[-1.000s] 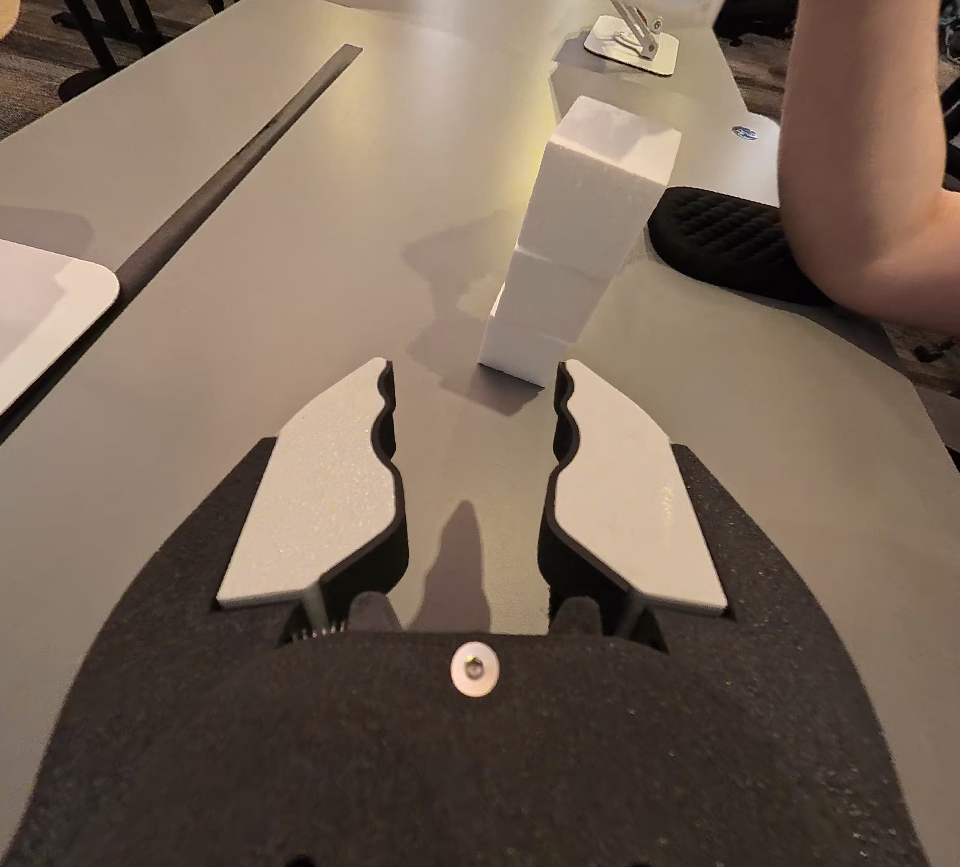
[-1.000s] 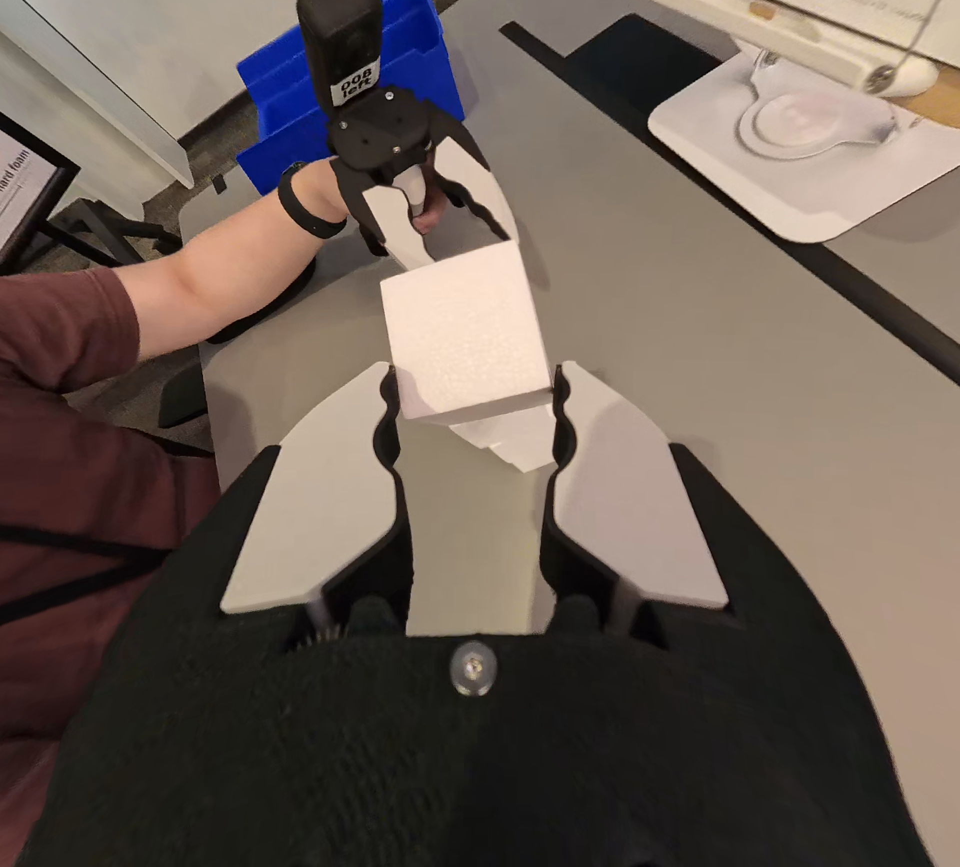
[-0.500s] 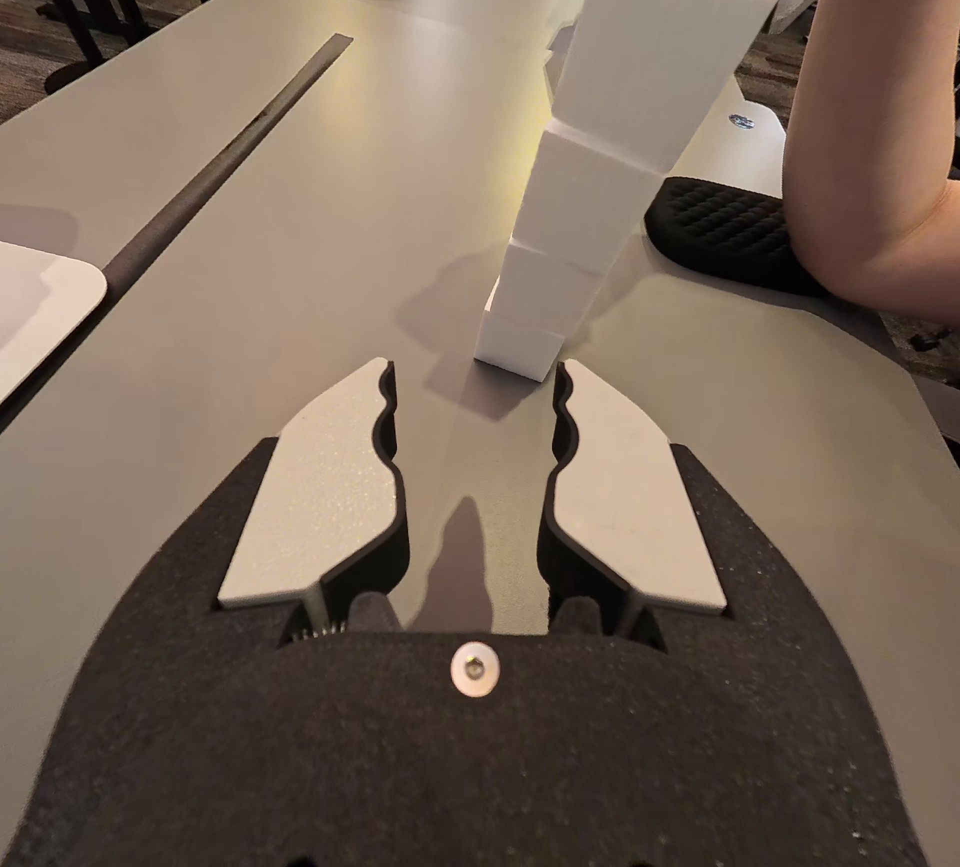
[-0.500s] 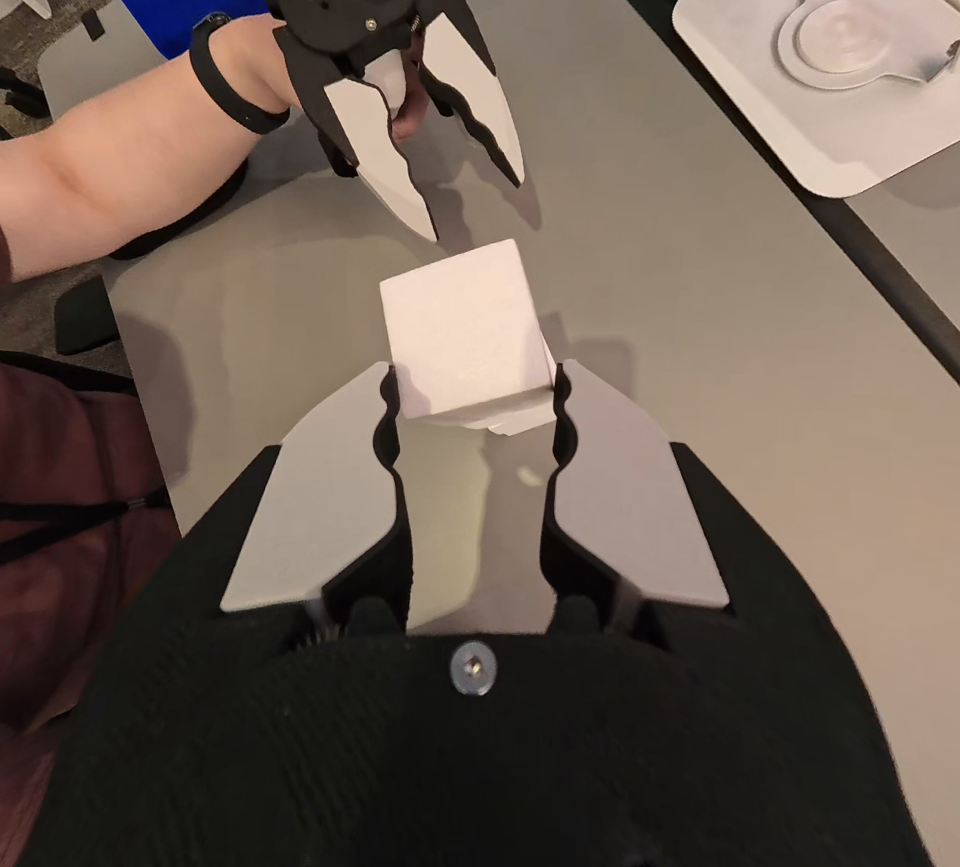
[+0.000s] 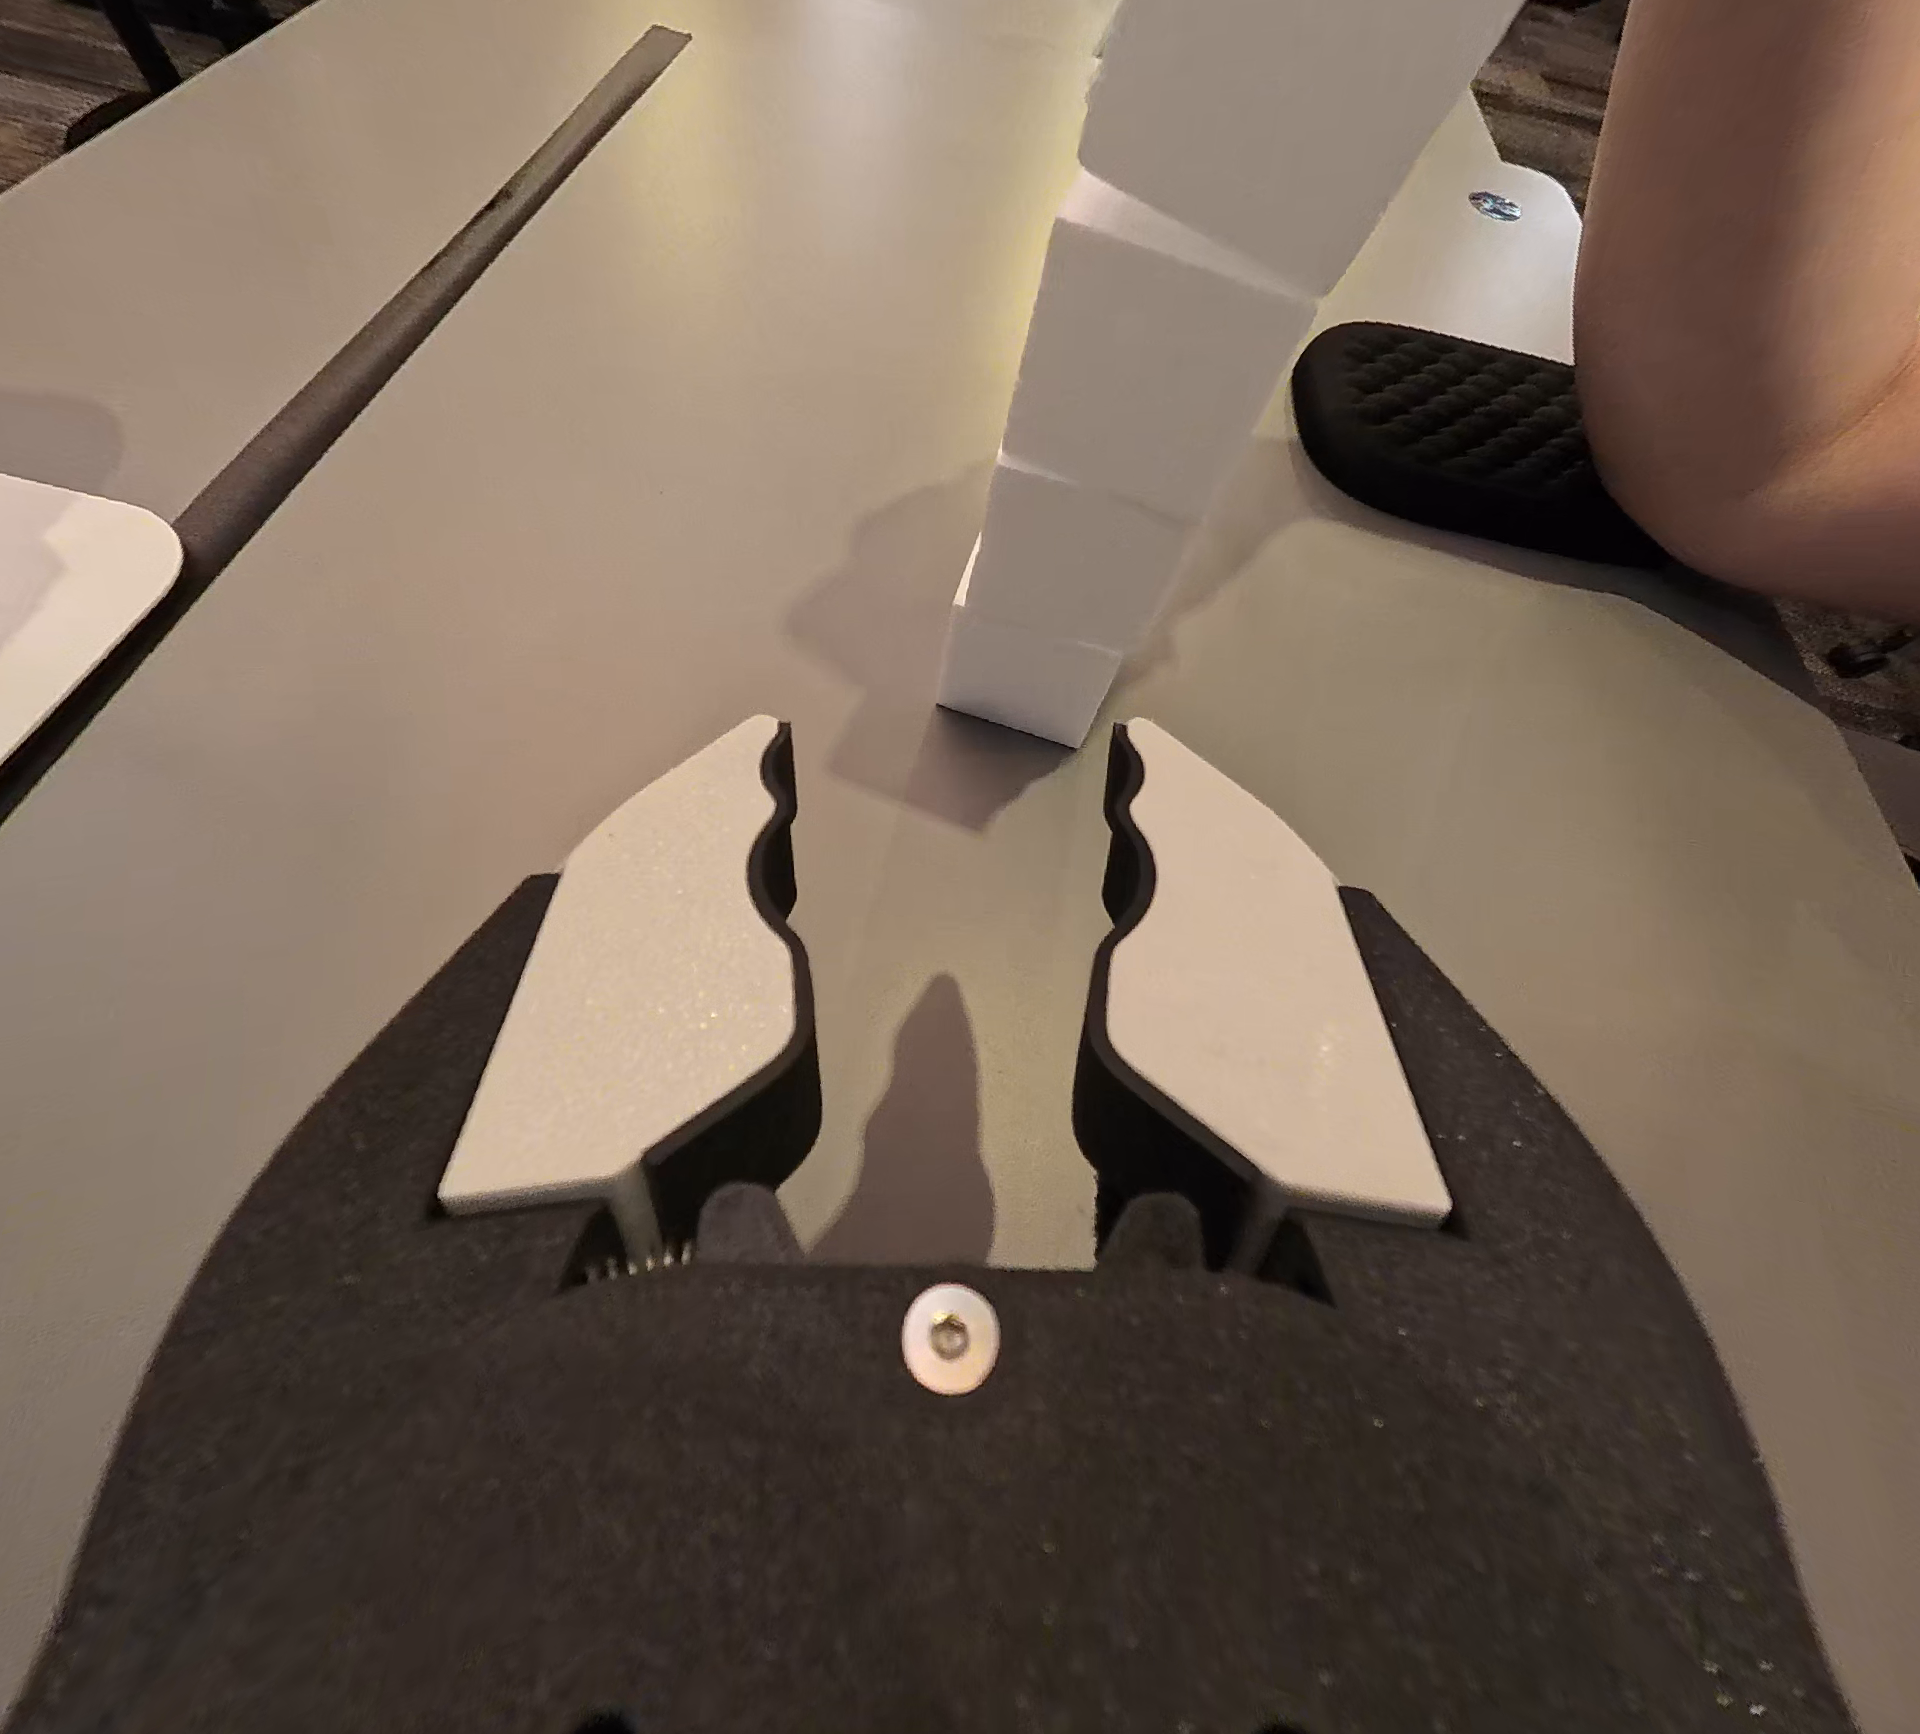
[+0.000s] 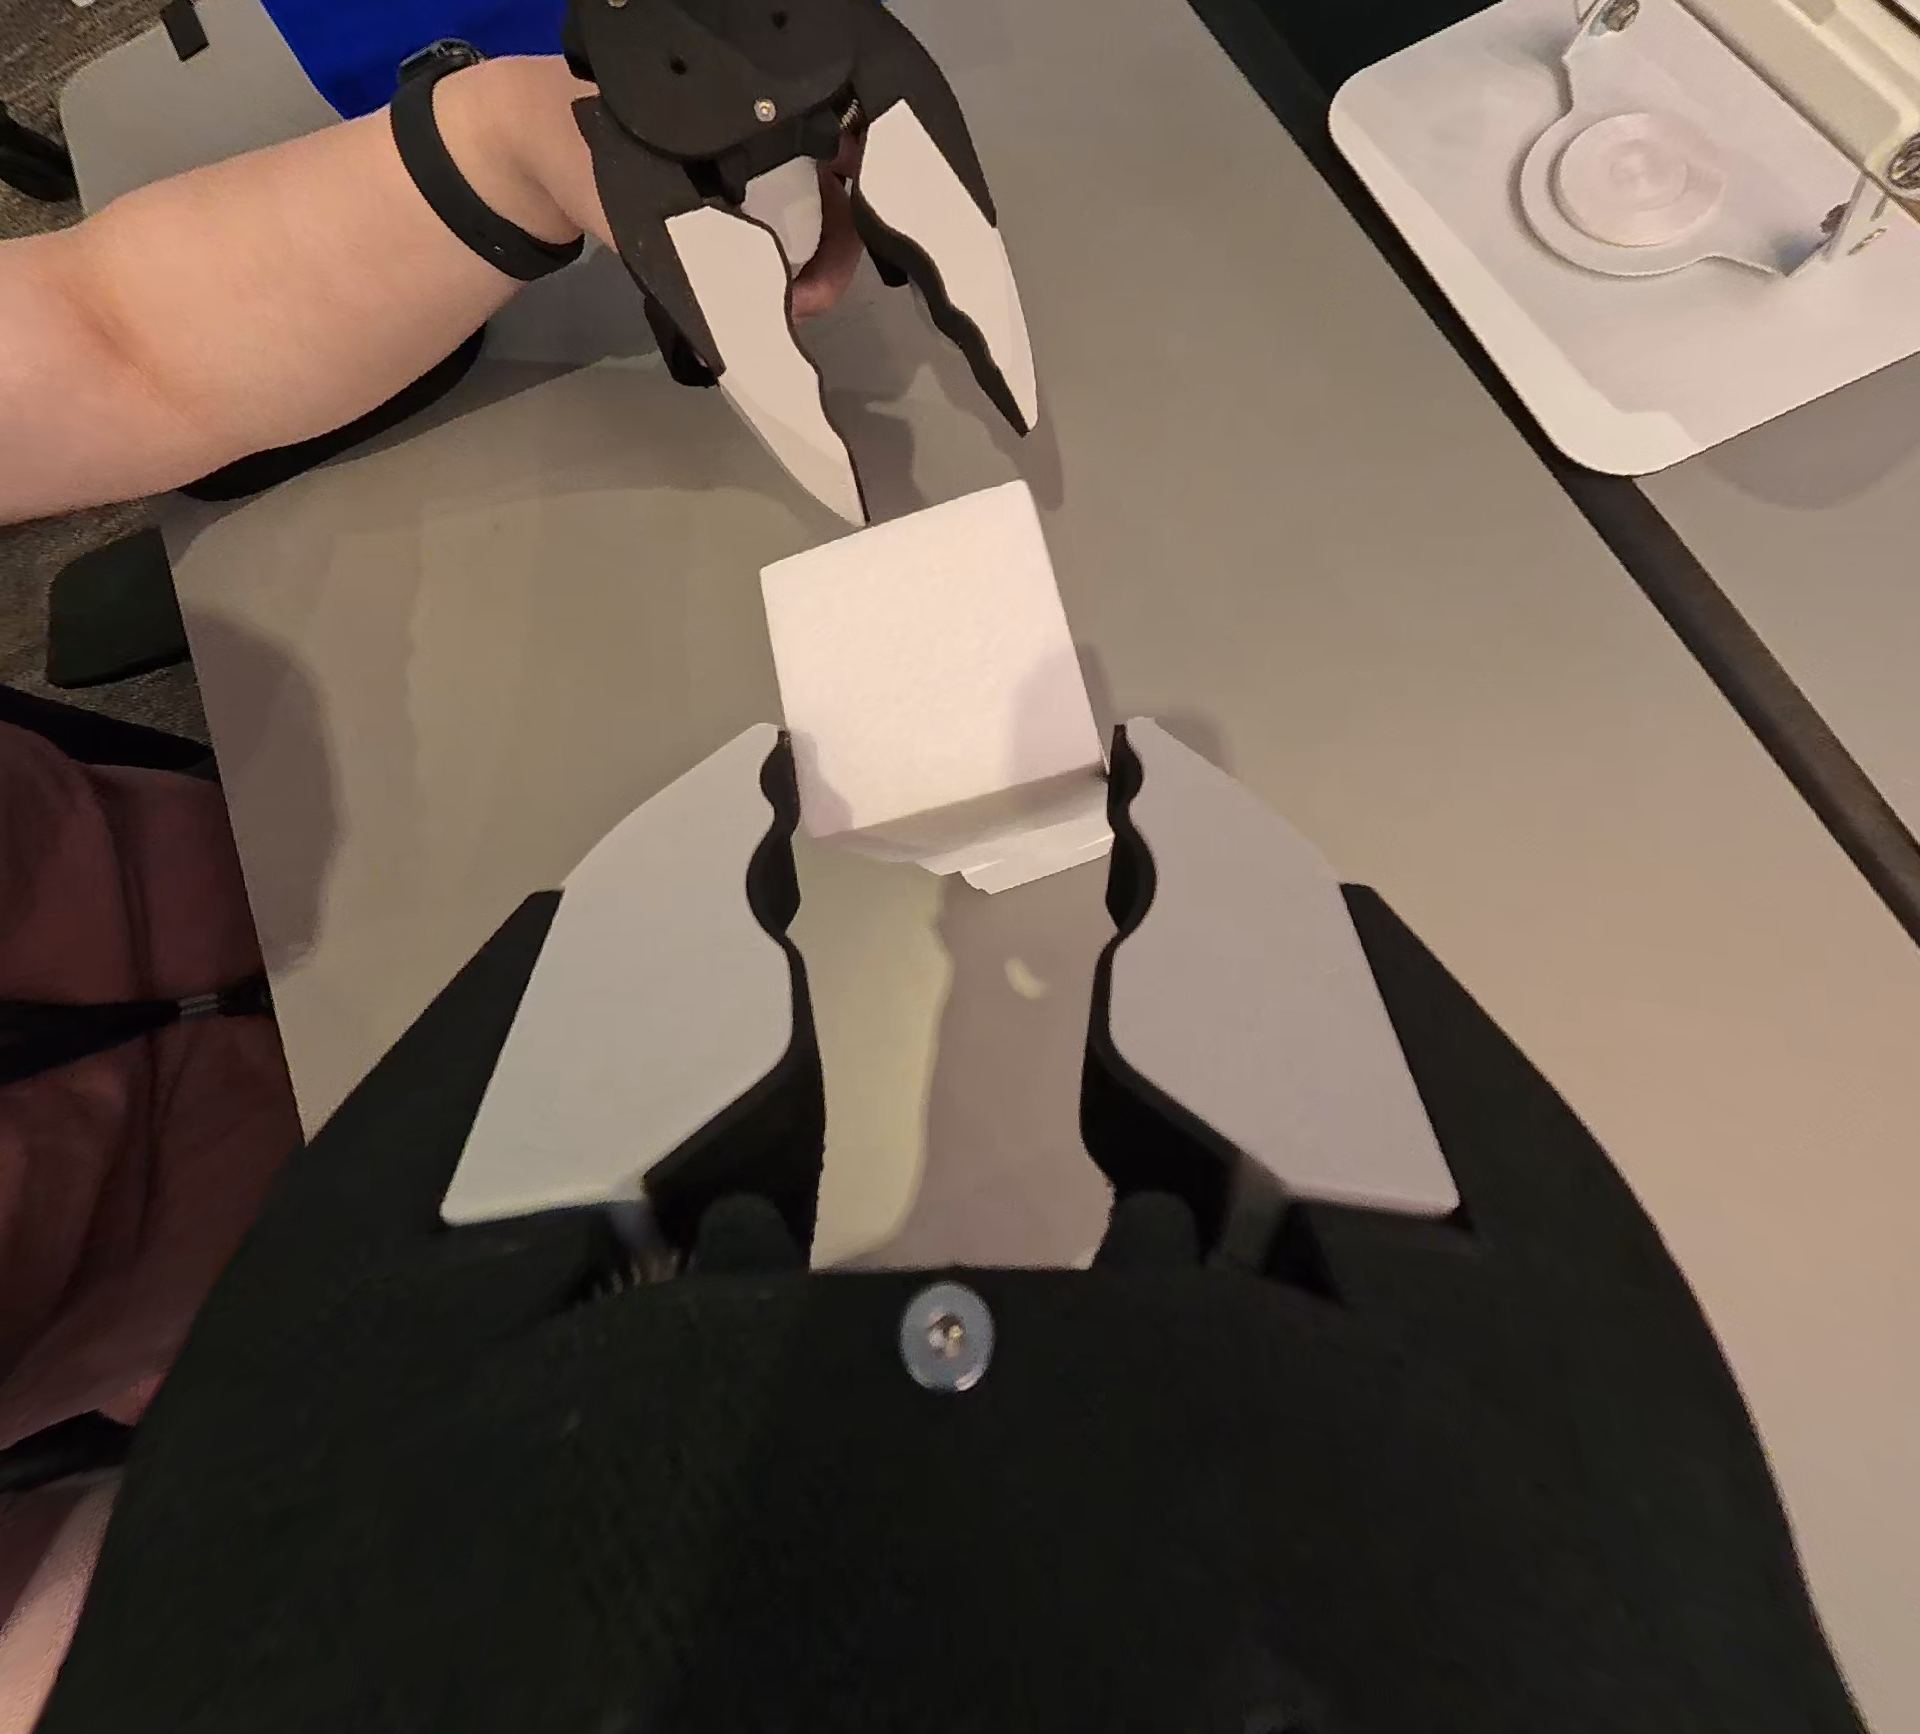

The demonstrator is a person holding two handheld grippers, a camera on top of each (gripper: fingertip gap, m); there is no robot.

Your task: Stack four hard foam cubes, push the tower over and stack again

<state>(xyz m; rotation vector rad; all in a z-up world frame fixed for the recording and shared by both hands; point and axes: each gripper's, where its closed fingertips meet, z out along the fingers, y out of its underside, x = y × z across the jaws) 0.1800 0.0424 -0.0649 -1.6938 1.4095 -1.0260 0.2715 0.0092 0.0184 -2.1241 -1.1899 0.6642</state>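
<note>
The gray counter (image 5: 520,396) now holds a tower (image 5: 1101,479) of four white cubes. A second ago the top cube (image 6: 925,666) was up in the air. The right tongs (image 6: 948,785) still pinch it. The left tongs (image 5: 948,780) wait spread at 6 o'clock.

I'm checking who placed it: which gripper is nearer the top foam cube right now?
Right. The right gripper has its fingertips on either side of the top foam cube; the left gripper is open, low by the tower's base.
</note>
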